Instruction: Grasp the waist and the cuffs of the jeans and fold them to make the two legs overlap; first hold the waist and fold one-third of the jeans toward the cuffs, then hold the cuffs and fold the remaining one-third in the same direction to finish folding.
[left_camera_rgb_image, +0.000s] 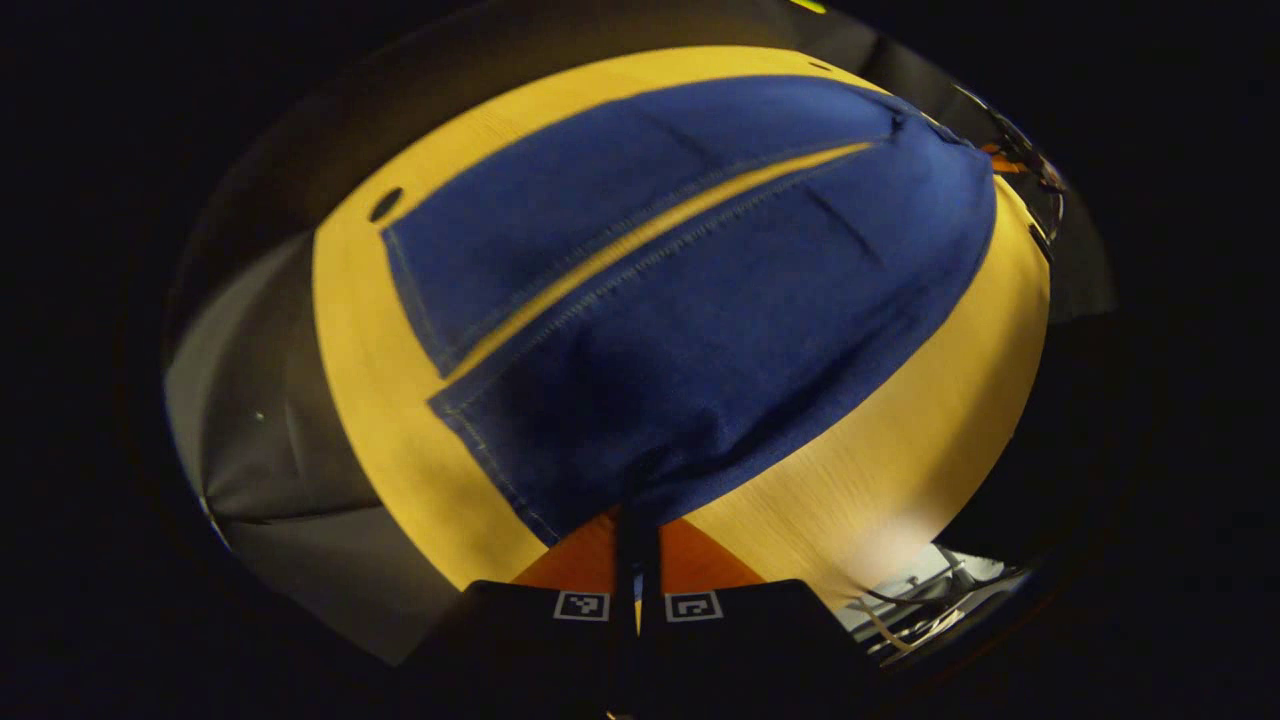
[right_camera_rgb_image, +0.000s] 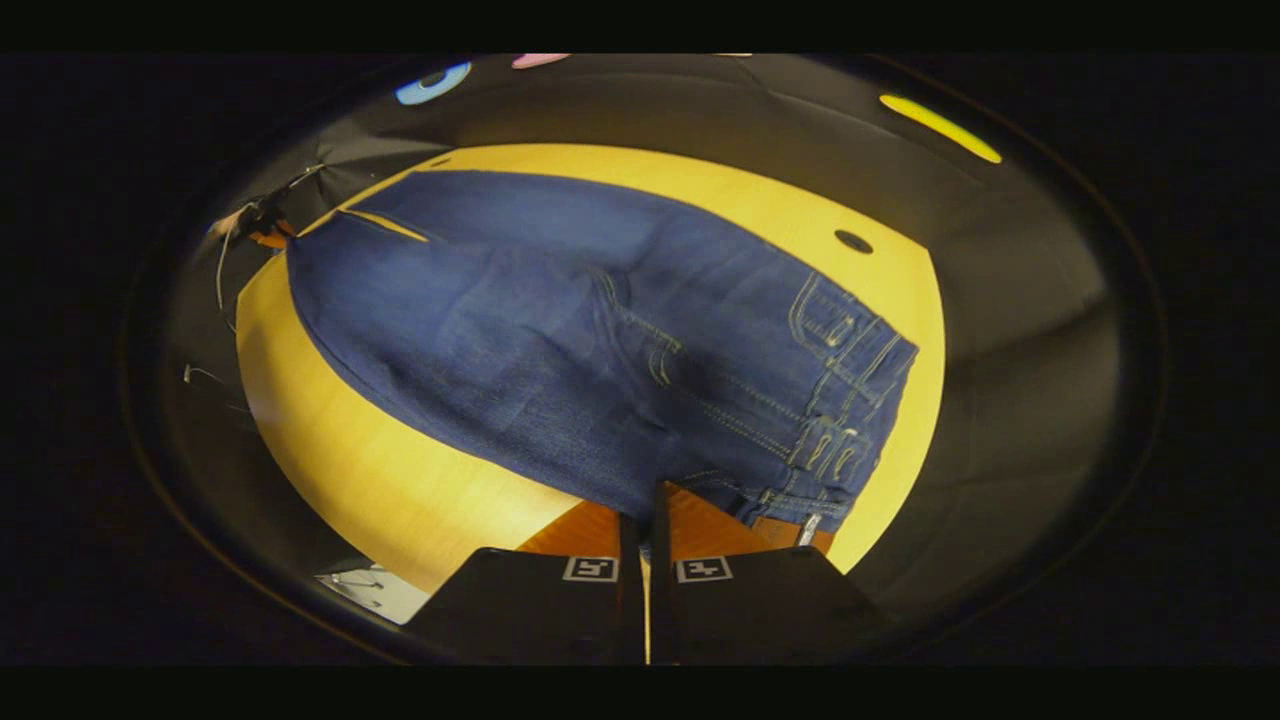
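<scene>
Lying spread across the yellow table (left_camera_rgb_image: 400, 400) are the jeans (left_camera_rgb_image: 700, 330), and both grippers are pinching them along the near edge. From the left gripper view, the left gripper (left_camera_rgb_image: 637, 545) is standing with its two fingers drawn almost together, a fold of denim at the near leg's cuff end rising into the narrow gap between them, so it looks to be clamping the cloth. The two legs are stretching away from it, lying side by side with a thin strip of table showing between them, and the cuffs (left_camera_rgb_image: 420, 290) are sitting off to the left side of that view.

From the right gripper view, the right gripper (right_camera_rgb_image: 645, 530) is likewise nearly closed, its fingers meeting on the edge of the jeans just beside the waist (right_camera_rgb_image: 850, 420), where belt loops and a pocket seam are showing. The fabric is running away from it toward the far end of the table. A small dark hole (right_camera_rgb_image: 853, 241) is showing in the table top beyond the waist. At the far left corner of that view some thin cables (right_camera_rgb_image: 235, 240) are hanging off the table's edge.
</scene>
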